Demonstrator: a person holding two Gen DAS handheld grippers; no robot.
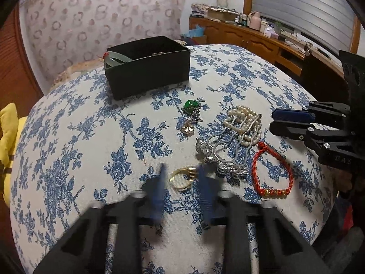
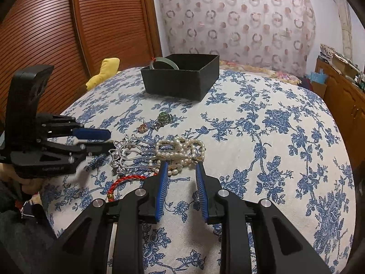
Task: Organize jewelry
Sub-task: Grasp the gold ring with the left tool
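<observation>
just now the left gripper [image 1: 181, 178] brackets a gold ring [image 1: 182, 179] on the table.

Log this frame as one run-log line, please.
stage: picking gold ring | left gripper: jaws straddle ring, no contact seen | right gripper: open, empty, by pearls | black box: holds jade bangle

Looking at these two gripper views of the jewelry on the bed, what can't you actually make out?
- Box contents: both views show only a bangle at the rim; its walls hide the rest.
- Left hand-held gripper around the gold ring: fingers blurred in the left view, so contact is unclear.
- Red bracelet: the right view's own finger hides part of it.
- Pendants: too small in the right view.
</observation>
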